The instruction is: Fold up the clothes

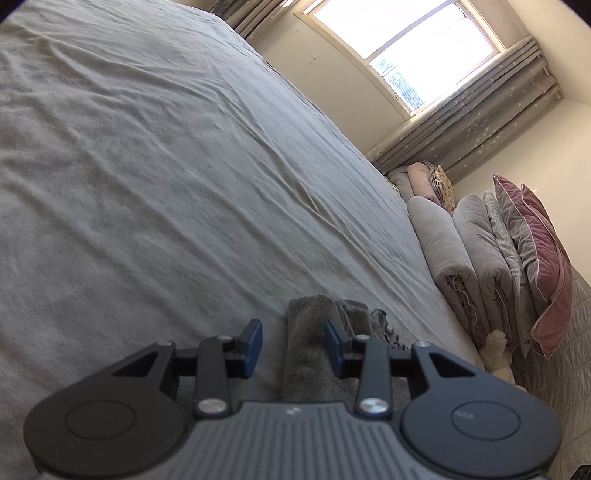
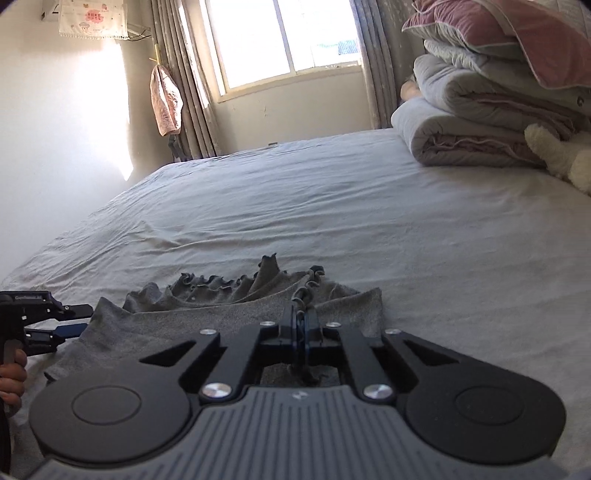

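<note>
A grey knit garment (image 2: 207,317) with a ruffled trim lies flat on the bed sheet (image 2: 369,221), close in front of me. My right gripper (image 2: 301,325) is shut on a strip of that ruffled trim, which sticks up just beyond the pads. My left gripper (image 2: 88,316) is at the garment's left edge. In the left wrist view a raised fold of the grey garment (image 1: 308,325) stands between the blue pads of the left gripper (image 1: 294,345). The left pad (image 1: 255,345) is clear of the cloth, so the jaws are open.
Folded quilts (image 2: 480,122) under a pink pillow (image 2: 517,33) are stacked at the bed's right side, with a white plush toy (image 2: 561,155) beside them. A window (image 2: 280,40) and curtains are beyond the bed. A hand (image 2: 13,369) holds the left gripper's handle.
</note>
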Demonstrator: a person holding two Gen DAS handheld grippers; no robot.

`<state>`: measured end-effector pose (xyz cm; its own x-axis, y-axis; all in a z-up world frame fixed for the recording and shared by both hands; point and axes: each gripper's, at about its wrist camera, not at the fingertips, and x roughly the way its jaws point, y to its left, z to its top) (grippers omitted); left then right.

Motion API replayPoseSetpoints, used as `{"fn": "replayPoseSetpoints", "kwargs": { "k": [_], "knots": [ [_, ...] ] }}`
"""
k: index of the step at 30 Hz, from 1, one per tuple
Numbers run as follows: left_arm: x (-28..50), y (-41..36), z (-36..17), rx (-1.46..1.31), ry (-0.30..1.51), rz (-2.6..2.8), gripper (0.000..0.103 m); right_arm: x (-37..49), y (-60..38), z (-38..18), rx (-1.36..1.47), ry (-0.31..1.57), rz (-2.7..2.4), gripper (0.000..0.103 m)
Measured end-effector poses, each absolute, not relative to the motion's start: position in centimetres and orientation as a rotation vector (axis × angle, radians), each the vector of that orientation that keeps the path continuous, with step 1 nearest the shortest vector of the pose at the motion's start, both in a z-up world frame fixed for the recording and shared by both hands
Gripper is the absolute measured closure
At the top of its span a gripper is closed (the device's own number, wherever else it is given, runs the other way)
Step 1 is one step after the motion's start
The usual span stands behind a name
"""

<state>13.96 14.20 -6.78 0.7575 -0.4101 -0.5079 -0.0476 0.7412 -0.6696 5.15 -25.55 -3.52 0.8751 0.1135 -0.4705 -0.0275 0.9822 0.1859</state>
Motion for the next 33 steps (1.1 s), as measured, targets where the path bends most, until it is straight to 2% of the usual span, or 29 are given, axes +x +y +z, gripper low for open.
{"fn": "replayPoseSetpoints", "kwargs": {
  "k": [5, 19, 21, 22, 23, 29, 33],
  "knots": [
    [14.2, 13.3, -6.7, -0.696, 0.701, -0.234, 0.066, 6.3, -26.8, -5.9, 0.202, 0.597, 0.043, 0.097],
    [16.4, 13.5, -7.7, -0.771, 0.711, -0.25, 0.068, 6.5, -26.9, -6.3, 0.148, 0.598, 0.018, 0.097],
    [16.7, 12.8, -7.6, -0.737, 0.72, -0.261, 0.072, 6.6, -26.9, -6.5, 0.149, 0.604, 0.017, 0.097],
    [16.9, 12.6, -7.6, -0.728, 0.726, -0.265, 0.091, 6.6, -26.9, -6.6, 0.15, 0.606, 0.015, 0.097],
    [17.0, 12.3, -7.7, -0.715, 0.728, -0.268, 0.099, 6.6, -26.9, -6.7, 0.149, 0.607, 0.013, 0.097],
    [14.6, 10.1, -4.8, -0.439, 0.535, -0.206, 0.099, 6.5, -26.5, -6.5, 0.121, 0.572, 0.025, 0.097],
    [15.7, 9.6, -5.8, -0.338, 0.6, -0.175, 0.099, 7.3, -26.5, -7.7, 0.116, 0.596, 0.024, 0.097]
  ]
}}
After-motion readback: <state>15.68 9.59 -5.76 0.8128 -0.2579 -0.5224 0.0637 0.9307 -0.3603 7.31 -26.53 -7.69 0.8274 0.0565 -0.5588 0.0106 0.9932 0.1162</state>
